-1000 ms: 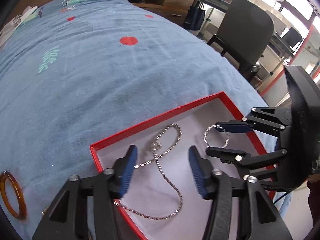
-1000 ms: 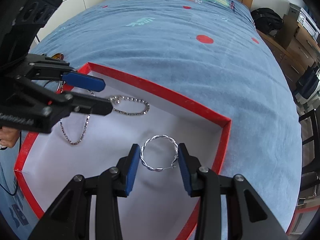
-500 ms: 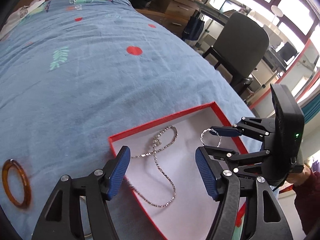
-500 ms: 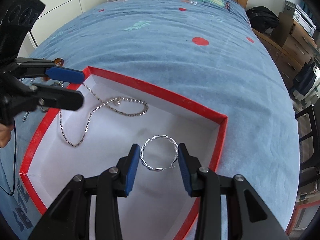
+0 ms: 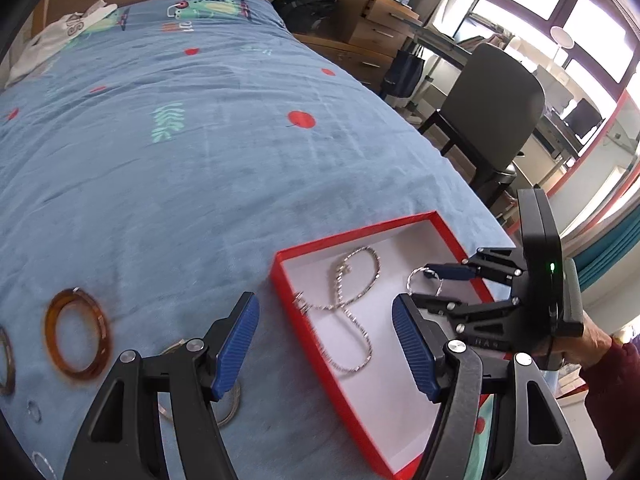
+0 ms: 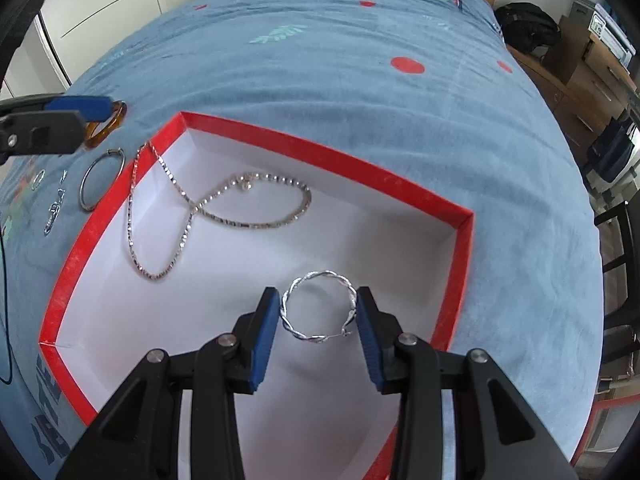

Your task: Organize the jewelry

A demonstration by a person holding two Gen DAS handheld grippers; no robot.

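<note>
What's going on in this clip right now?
A person is sorting jewelry on a bed into a red box. The right hand-held gripper holds a twisted silver hoop over the box's white interior, where a silver chain necklace already lies. The left hand-held gripper is open and empty, above the box's edge near an amber bangle and other small rings on the blue bedspread.

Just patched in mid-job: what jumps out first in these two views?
The red box with its white floor dominates the blue bedspread, a silver chain looped inside. The right gripper pinches a twisted silver hoop over the box. The left gripper is open near an amber bangle.
</note>
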